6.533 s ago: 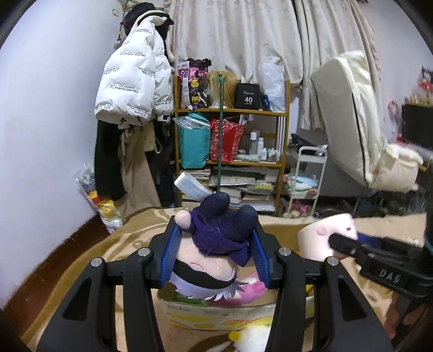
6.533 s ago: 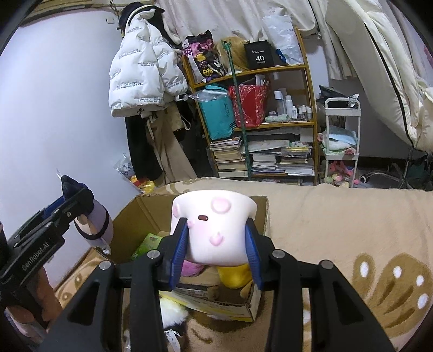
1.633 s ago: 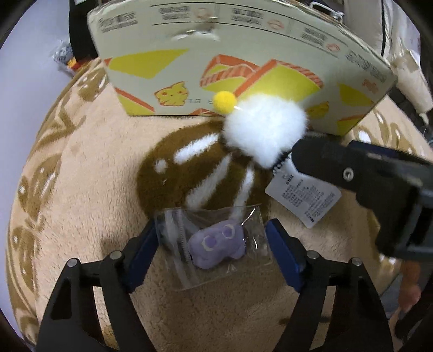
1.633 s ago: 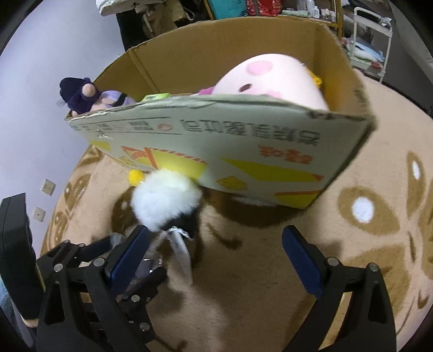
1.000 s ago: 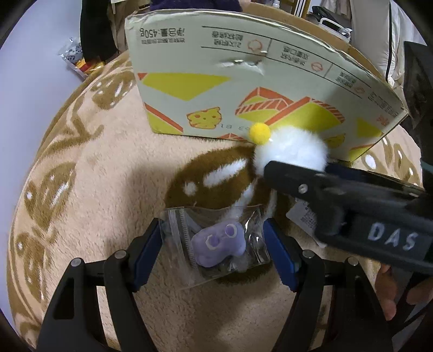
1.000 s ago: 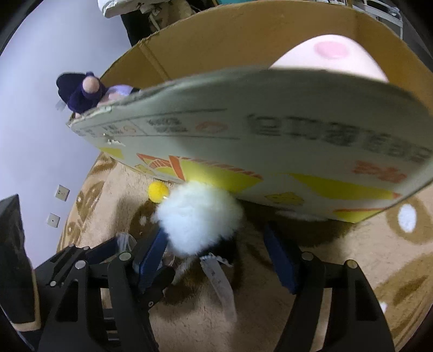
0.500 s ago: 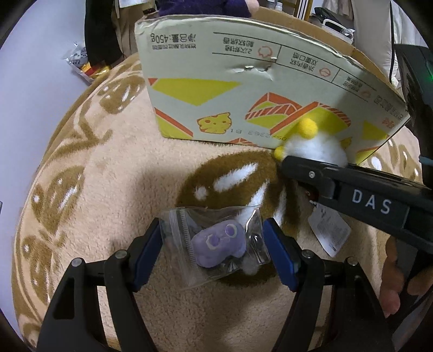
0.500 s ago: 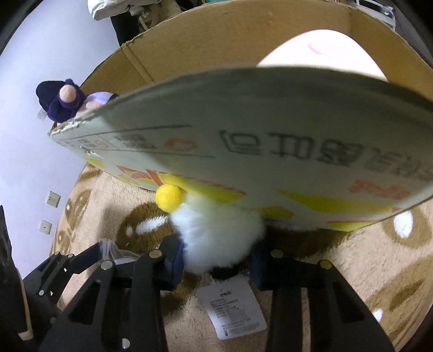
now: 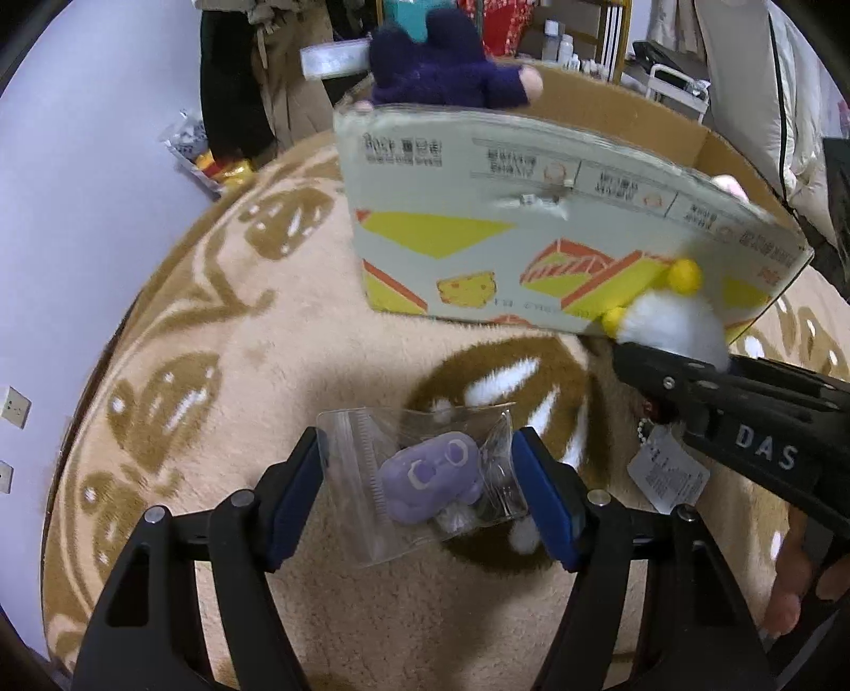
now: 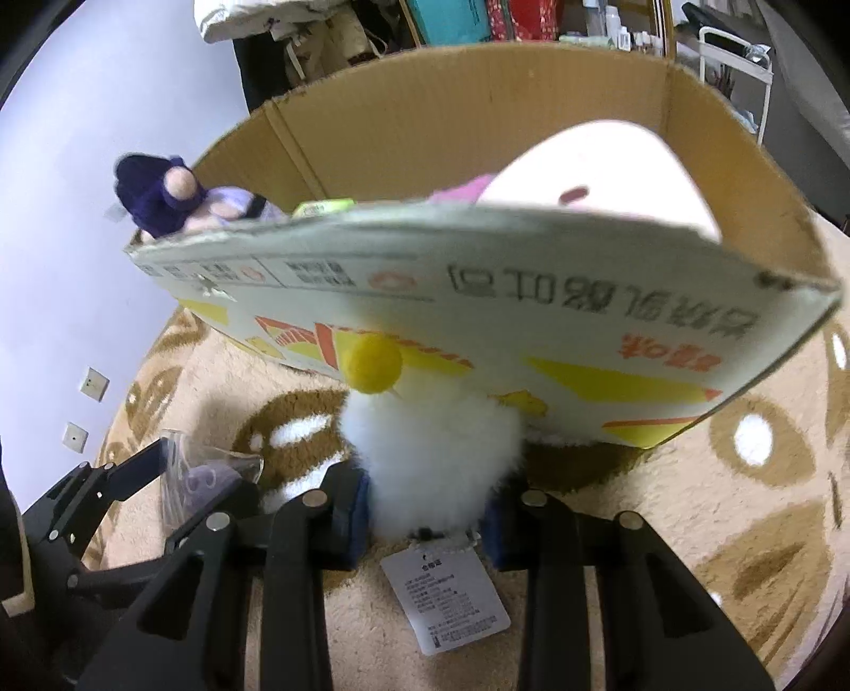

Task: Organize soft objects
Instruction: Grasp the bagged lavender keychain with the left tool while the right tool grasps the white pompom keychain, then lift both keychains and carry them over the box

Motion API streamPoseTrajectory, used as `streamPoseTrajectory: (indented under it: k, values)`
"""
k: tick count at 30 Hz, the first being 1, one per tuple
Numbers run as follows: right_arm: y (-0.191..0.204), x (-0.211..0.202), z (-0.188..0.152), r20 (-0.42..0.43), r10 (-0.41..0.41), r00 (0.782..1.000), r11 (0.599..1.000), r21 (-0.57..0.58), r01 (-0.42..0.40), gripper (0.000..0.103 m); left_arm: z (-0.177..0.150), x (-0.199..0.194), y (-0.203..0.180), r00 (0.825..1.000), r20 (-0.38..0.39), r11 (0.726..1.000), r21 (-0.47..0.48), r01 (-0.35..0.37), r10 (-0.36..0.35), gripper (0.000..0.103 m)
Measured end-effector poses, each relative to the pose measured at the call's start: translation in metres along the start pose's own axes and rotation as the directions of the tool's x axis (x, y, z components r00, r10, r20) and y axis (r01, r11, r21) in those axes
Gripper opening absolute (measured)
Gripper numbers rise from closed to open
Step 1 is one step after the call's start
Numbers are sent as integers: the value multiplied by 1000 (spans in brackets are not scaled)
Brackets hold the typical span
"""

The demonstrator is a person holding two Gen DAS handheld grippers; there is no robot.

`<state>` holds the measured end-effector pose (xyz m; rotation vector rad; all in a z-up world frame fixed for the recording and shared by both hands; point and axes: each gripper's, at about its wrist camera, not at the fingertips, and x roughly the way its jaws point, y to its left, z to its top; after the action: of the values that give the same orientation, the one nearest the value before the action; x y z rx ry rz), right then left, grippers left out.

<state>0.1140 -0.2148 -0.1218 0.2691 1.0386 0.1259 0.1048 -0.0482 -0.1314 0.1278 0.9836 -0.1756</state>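
My left gripper point(image 9: 419, 489) is shut on a clear plastic bag point(image 9: 425, 473) with a small purple plush in it, held just above the beige blanket point(image 9: 239, 372). My right gripper point(image 10: 425, 505) is shut on a white fluffy plush with yellow pompoms point(image 10: 430, 452), lifted in front of the cardboard box point(image 10: 531, 313); its paper tag point(image 10: 446, 600) hangs below. The white plush also shows in the left wrist view point(image 9: 669, 324), against the box point(image 9: 478, 239). Inside the box sit a dark purple doll point(image 10: 164, 196) and a pale pink plush point(image 10: 600, 175).
The box stands on a beige blanket with brown patterns. Behind it are a cluttered shelf point(image 9: 531, 32), hanging coats point(image 9: 239, 79) and a white cart point(image 10: 738, 58). A purple-white wall point(image 9: 79, 159) with sockets is at the left.
My right gripper has closed on the white plush and raised it off the blanket toward the box's rim. My left gripper has closed on the bagged purple plush and lifted it slightly.
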Motion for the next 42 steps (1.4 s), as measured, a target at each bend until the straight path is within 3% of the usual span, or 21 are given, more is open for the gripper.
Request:
streamPoseTrajectory:
  k: [5, 18, 26, 31, 42]
  values:
    - [-5, -23, -4, 46, 9, 999, 1000, 14, -10, 35, 3, -17, -3, 998, 70, 1000, 3, 8, -8, 70]
    - [-8, -68, -2, 156, 31, 987, 999, 24, -35, 35, 9, -37, 9, 986, 162, 997, -56, 55, -46, 70]
    - [-4, -90, 0, 220, 52, 974, 998, 15, -56, 35, 12, -63, 3, 964, 260, 997, -37, 70, -58, 70]
    - [-3, -108, 3, 282, 72, 957, 997, 9, -77, 35, 17, -89, 1, 929, 364, 996, -33, 85, -68, 70]
    - [3, -148, 28, 465, 94, 881, 996, -50, -80, 35, 57, -112, -11, 864, 500, 998, 53, 34, -56, 71]
